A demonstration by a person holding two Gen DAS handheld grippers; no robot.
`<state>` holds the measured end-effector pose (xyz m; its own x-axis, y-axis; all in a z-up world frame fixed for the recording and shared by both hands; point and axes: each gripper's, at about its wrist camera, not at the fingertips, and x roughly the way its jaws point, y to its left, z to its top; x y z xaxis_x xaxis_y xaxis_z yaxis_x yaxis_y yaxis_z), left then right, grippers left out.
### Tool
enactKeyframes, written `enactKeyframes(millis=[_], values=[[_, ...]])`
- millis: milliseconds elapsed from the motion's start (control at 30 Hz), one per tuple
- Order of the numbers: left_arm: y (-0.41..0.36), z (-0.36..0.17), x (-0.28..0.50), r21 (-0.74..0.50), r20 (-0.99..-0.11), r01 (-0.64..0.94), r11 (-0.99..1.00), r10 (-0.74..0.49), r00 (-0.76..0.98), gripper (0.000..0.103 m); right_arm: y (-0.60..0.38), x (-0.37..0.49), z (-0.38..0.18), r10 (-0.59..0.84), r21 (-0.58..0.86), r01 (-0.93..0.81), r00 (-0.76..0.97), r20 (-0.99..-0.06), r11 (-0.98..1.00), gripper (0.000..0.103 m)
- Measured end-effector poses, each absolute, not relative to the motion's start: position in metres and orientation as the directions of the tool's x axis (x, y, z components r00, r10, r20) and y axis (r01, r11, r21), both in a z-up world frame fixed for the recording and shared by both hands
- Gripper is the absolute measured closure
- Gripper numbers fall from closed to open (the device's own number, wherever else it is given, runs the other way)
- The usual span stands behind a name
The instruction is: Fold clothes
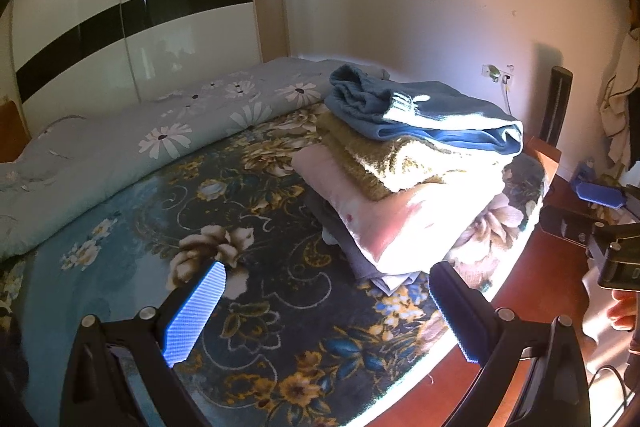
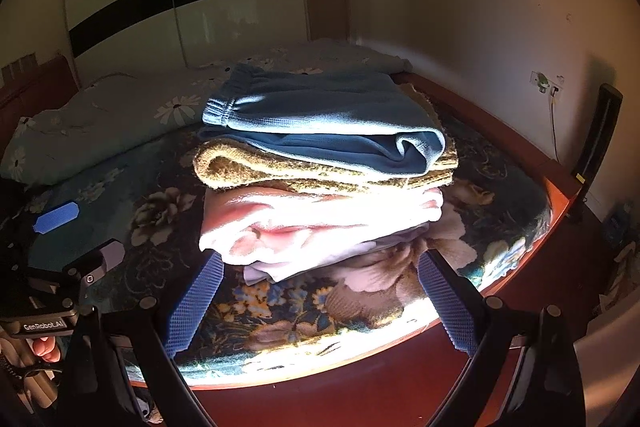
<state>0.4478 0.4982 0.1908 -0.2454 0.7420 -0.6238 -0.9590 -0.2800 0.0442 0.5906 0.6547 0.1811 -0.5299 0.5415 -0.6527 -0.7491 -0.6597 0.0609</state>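
Observation:
A stack of folded clothes stands on the floral bed [image 1: 248,307] near its right edge. On top is a blue garment [image 1: 424,111] [image 2: 320,123], under it a mustard fuzzy one [image 1: 400,163] [image 2: 320,175], then a pink one [image 1: 400,219] [image 2: 304,227], with grey and white pieces at the bottom. My left gripper [image 1: 324,311] is open and empty, just in front of the stack. My right gripper [image 2: 320,303] is open and empty, facing the stack from the bed's edge. Each gripper shows in the other's view, the right one [image 1: 600,227] and the left one [image 2: 56,219].
A rolled daisy-print quilt [image 1: 132,143] lies along the bed's far side. A white wardrobe with a black band [image 1: 132,15] stands behind. The red wooden bed frame [image 2: 360,399] borders the mattress. A wall socket [image 1: 496,73] and hanging clothes [image 1: 624,99] are at right.

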Motion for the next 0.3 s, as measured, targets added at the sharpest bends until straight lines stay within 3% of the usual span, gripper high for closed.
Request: enactKeyframes(millis=[300], values=[[0.497,0.1926,0.4477,0.039,-0.621,-0.96,-0.277,0.746,-0.24,0.0,0.6542,0.5897,0.1817,0.541,0.056,-0.747,-0.528,-0.655,-0.662,0.004]])
